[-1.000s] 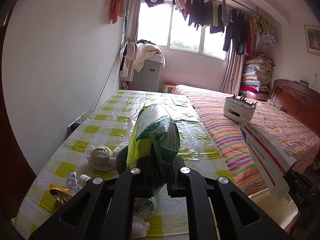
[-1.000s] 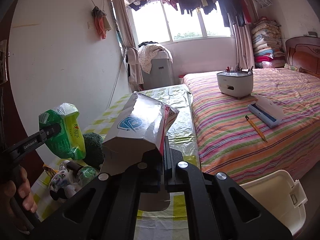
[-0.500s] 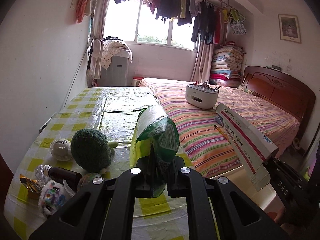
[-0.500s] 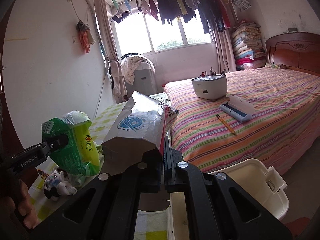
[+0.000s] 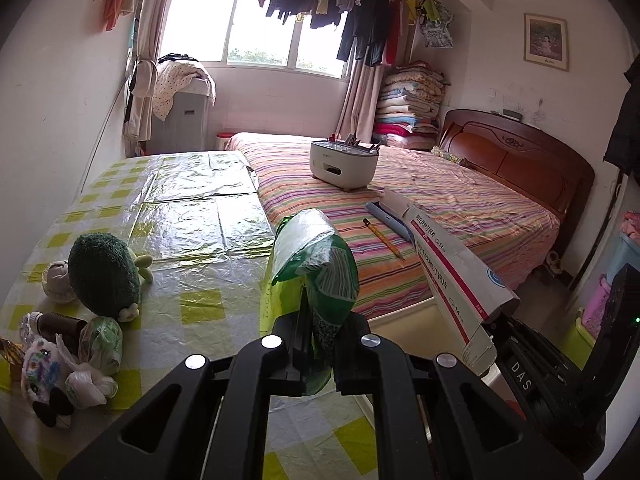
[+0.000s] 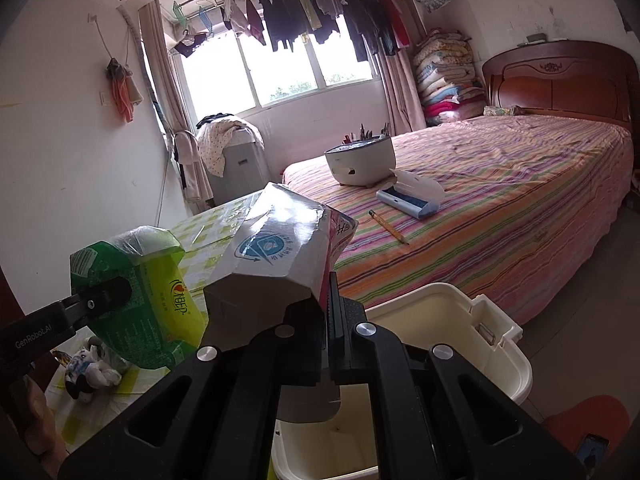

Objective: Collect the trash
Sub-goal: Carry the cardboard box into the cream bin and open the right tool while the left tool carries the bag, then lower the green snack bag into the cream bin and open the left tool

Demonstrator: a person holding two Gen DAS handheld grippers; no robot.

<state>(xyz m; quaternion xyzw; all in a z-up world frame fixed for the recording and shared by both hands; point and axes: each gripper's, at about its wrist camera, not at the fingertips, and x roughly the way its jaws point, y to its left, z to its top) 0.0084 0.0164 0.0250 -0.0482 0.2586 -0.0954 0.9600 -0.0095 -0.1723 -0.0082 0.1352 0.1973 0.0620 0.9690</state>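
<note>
Your left gripper (image 5: 316, 354) clamps the green packet (image 5: 316, 276) | your right gripper (image 6: 328, 344) clamps the medicine box (image 6: 276, 256) marked "C14" above the white bin (image 6: 472, 344) | "GenRobot.AI" on gripper arm.

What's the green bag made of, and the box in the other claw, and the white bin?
Green bag: looks like thin glossy plastic film, crinkled and shiny, clear at the top. Box: seems to be coated cardboard, with sharp folds and glare on its printed face. White bin: probably hard plastic, smooth and matte, with a moulded latch.
</note>
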